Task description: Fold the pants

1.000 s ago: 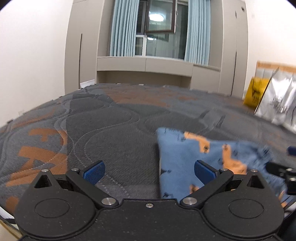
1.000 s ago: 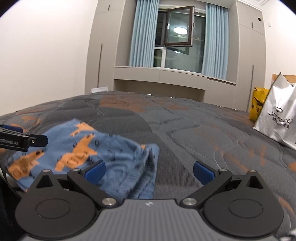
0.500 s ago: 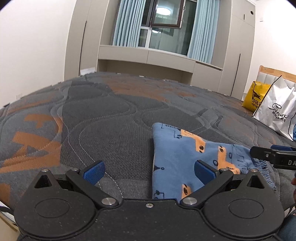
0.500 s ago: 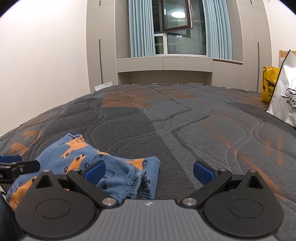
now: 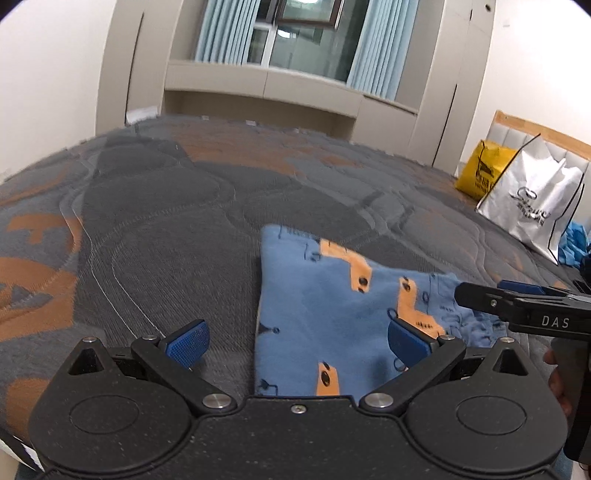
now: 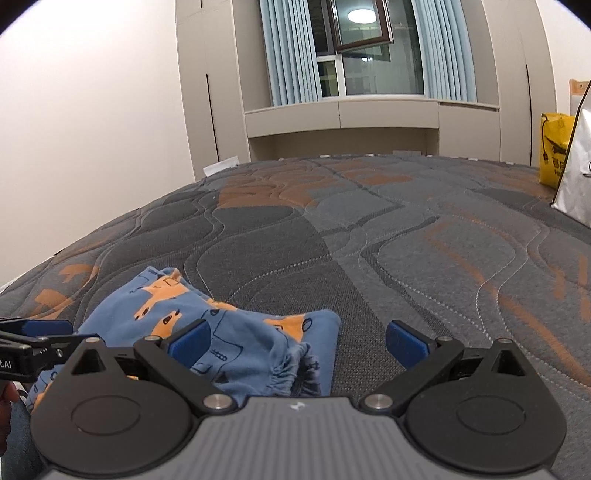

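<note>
Two grippers are in front of you, and both stand wide open with nothing between their blue pads. Your left gripper (image 5: 297,338) hovers low over the near edge of the mattress (image 5: 155,229), its right pad (image 5: 406,338) above the pants (image 5: 332,314) and its left pad over bare quilting. Your right gripper (image 6: 297,341) hangs just right of it, with its left pad (image 6: 192,343) over the pants (image 6: 236,343) and its right pad over the mattress (image 6: 424,251).

The pants are blue with orange patches. They lie folded into a compact bundle at the near side of the bed, between your two grippers. Their left edge runs straight in the left camera; the gathered waistband (image 6: 299,373) bunches up at the near right in the right camera. From the left camera, your right gripper (image 5: 524,306) reaches in from the right, its fingertips just above the right edge of the cloth; whether it touches is unclear.

Far right on the bed stand a white shopping bag (image 5: 535,206) and a yellow bag (image 5: 480,171) just behind it, well apart from the pants. Something blue (image 5: 574,245) lies beside the white bag. Beyond the bed are cabinets (image 6: 343,114), curtains (image 6: 288,51) and an open window (image 6: 364,22).
</note>
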Demonstrator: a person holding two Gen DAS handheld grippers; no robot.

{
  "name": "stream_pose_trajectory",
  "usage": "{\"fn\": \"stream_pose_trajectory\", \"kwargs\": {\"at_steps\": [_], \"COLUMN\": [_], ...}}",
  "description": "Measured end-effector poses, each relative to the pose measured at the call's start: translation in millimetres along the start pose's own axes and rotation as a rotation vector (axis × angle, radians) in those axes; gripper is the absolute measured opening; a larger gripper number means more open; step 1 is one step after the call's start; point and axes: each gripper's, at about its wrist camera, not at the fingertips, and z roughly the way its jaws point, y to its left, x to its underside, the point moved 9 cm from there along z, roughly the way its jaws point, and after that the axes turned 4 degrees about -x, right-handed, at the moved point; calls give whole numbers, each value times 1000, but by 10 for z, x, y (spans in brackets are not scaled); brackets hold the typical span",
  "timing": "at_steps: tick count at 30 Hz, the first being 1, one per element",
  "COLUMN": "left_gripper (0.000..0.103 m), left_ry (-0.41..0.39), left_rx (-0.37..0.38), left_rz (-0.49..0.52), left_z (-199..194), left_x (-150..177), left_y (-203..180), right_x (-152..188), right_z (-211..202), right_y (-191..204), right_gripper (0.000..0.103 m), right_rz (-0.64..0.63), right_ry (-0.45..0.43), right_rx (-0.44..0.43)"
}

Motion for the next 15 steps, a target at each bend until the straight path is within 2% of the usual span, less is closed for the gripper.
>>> {"fn": "stream_pose_trajectory", "kwargs": {"at_steps": [3, 7, 15], "left_gripper": [102, 102, 102], "left_ry": [44, 82, 109], "left_rx": [-9, -33, -44], "left_rz": [-4, 2, -16], "left_z": [73, 114, 103], "left_x": [49, 82, 89], "left_y": [-8, 8, 74], "right_x": [53, 198, 168], "right_z": [66, 205, 144], "right_y": [7, -16, -92], "right_gripper": [103, 103, 103], "right_rz": [24, 117, 259], "right_ry": [29, 112, 84], "right_rx": [-19, -85, -220]}}
